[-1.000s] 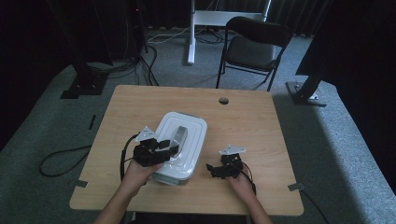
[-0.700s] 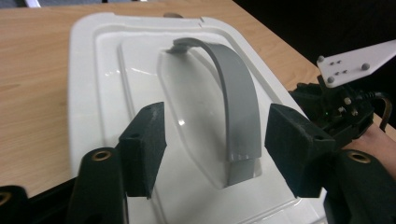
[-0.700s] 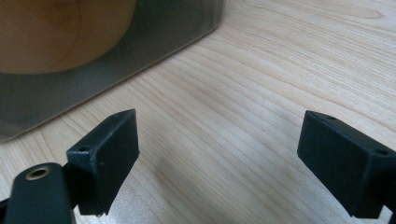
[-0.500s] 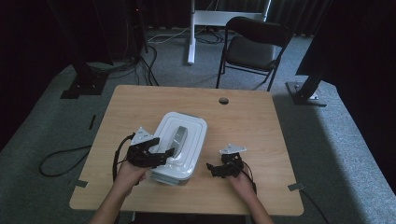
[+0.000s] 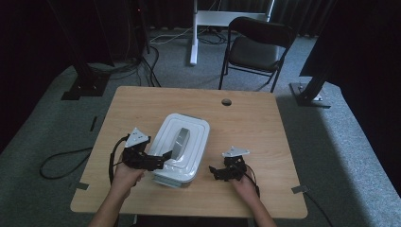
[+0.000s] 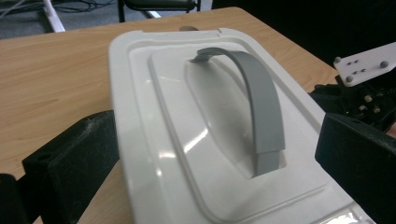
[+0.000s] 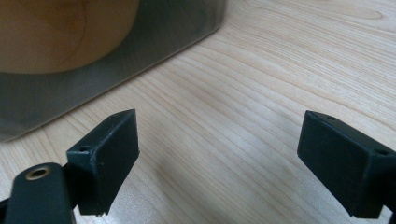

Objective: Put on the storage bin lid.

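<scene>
Box: the white box (image 5: 180,149) stood on the wooden table (image 5: 265,127), near its middle and a little toward your side, with the lid on and the grey handle (image 6: 258,107) arched over the lid's hollow.

Left gripper: you held the left gripper (image 5: 163,158) at the near left corner of the box. Its jaws had just been opening and stood wide, one on each side of the lid's near end. In the left gripper view both jaws stood clear of the plastic, so it held nothing.

Right gripper: your right gripper (image 5: 215,171) rested low over the table just beside the right side of the box. The jaws were wide apart with only bare wood between them, and the wall of the box was near but not touched.

Risk one: in my judgement, if you closed the left jaws across the whole lid, they could slip on the smooth rounded rim, because the plastic looks glossy and the lid is wide.

Risk two: if you lifted by one corner, the box might tilt or slide on the table, since nothing held its other side.

Risk three: if you reached for the handle from this low angle, a jaw could push the lid edge and move the box toward the right gripper.
</scene>
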{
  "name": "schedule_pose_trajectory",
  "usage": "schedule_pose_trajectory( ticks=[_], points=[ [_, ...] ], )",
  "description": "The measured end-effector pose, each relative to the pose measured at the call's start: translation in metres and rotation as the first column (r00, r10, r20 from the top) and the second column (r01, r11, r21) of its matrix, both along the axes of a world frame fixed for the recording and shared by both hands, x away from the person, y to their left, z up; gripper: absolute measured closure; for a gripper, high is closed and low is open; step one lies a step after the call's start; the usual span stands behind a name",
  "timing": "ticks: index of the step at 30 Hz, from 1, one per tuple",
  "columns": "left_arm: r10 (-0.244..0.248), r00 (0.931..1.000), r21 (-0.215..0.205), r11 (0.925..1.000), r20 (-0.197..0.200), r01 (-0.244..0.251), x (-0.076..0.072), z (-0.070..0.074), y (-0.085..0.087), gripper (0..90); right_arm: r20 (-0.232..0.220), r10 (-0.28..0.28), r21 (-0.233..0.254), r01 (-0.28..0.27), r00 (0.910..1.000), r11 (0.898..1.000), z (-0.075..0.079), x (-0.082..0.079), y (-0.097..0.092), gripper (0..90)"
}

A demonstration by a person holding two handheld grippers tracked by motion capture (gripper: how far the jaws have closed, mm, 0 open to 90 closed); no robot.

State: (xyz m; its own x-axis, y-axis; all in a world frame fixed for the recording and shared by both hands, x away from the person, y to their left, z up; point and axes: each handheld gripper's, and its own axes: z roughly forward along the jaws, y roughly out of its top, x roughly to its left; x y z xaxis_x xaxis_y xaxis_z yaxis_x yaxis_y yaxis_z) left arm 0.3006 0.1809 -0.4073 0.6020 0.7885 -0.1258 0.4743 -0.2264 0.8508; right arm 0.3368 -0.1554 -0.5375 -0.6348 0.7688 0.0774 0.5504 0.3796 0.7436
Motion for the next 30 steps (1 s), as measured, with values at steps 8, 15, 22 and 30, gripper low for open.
schedule_pose_trajectory(
  ticks=[8,15,22,30],
  points=[
    [0.039,0.9985,-0.005,0.9992,0.039,-0.039,-0.001,0.002,0.015,0.3,-0.005,0.000,0.006,0.000,1.0000,1.000,0.000,0.000,0.001,11.9],
    [0.071,0.9960,0.010,0.9974,0.055,-0.071,0.001,-0.001,0.026,0.4,-0.004,-0.005,0.005,0.005,1.0000,1.000,0.000,0.000,0.000,11.9],
    [0.118,0.9903,0.005,0.9929,0.073,-0.119,0.007,-0.009,0.039,0.3,-0.006,-0.005,0.004,0.005,1.0000,1.000,0.000,0.000,-0.001,11.9],
    [0.150,0.9863,0.010,0.9885,0.068,-0.151,0.011,-0.021,0.053,0.3,-0.010,-0.007,-0.002,0.007,0.9999,1.000,-0.001,-0.001,-0.002,11.9]
  ],
)
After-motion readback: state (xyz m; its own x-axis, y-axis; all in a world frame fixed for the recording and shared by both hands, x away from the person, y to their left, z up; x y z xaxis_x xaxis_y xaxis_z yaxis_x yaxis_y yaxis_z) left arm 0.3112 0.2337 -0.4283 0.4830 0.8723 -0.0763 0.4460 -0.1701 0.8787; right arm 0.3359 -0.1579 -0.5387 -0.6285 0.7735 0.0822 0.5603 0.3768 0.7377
